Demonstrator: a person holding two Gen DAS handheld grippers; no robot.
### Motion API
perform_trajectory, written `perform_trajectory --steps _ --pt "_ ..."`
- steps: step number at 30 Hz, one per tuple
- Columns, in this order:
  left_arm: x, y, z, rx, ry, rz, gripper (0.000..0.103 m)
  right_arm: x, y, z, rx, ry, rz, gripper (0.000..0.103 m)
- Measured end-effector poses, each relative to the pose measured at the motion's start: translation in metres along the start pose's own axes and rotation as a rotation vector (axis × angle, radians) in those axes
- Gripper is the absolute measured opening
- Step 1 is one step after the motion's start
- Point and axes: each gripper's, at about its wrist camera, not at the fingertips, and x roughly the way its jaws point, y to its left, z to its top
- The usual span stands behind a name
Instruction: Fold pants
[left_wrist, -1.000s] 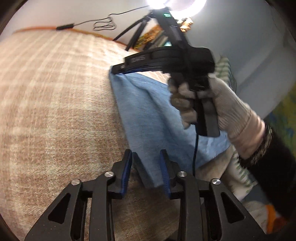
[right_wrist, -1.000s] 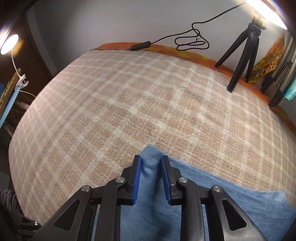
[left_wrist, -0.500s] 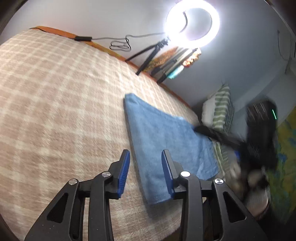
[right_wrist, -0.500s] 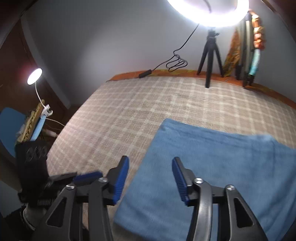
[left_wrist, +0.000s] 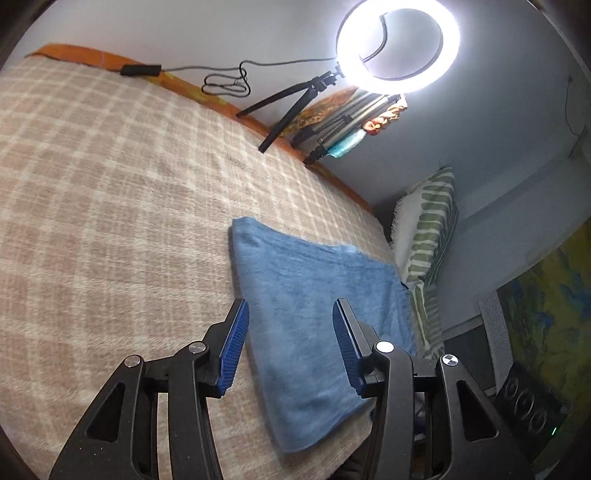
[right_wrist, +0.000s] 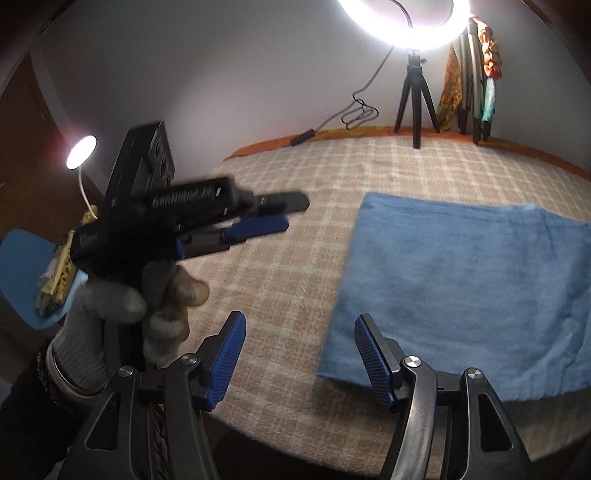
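Note:
The blue pants (left_wrist: 314, 295) lie folded into a flat rectangle on the plaid bed cover (left_wrist: 110, 221), near its right edge. My left gripper (left_wrist: 290, 343) hovers above the near end of the pants; its jaws are opening and nothing is between them. In the right wrist view the pants (right_wrist: 461, 280) lie to the right. My right gripper (right_wrist: 301, 358) hangs over the bed's front edge, just left of the pants' near corner, with its jaws opening and empty. A gloved hand (right_wrist: 110, 314) holds the left gripper (right_wrist: 291, 212) at the left of that view.
A ring light (left_wrist: 397, 44) on a small tripod (right_wrist: 415, 99) stands at the far side of the bed, with a cable (left_wrist: 225, 79) beside it. A striped pillow (left_wrist: 432, 229) lies past the bed's right edge. A desk lamp (right_wrist: 81, 157) and a blue chair (right_wrist: 22, 280) stand to the left.
Both grippers have let go of the pants' edge, widened their jaws and pulled back and up. The pants stay flat on the bed.

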Motion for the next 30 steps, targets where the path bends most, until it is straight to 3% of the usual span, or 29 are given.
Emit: perform_trajectory --steps 7,14,18,23,26,30 --pt "0.044 0.009 0.004 -0.010 0.059 0.037 0.046 0.018 0.002 -0.024 -0.070 0.042 -0.100 0.064" --pt "0.073 0.028 0.002 -0.053 0.072 0.049 0.046 0.040 0.017 -0.039 -0.314 0.027 -0.213 0.064" --pt "0.072 0.035 0.000 -0.064 0.043 0.002 0.045 0.060 0.025 -0.043 -0.429 0.051 -0.247 0.064" --pt "0.076 0.036 0.006 -0.070 0.047 -0.029 0.046 0.075 0.029 -0.047 -0.529 0.056 -0.270 0.065" --pt "0.079 0.034 0.008 -0.073 0.046 -0.032 0.045 0.077 0.030 -0.051 -0.582 0.034 -0.280 0.074" --pt "0.083 0.031 0.009 -0.070 0.039 -0.036 0.043 0.075 0.022 -0.055 -0.564 -0.015 -0.242 0.078"
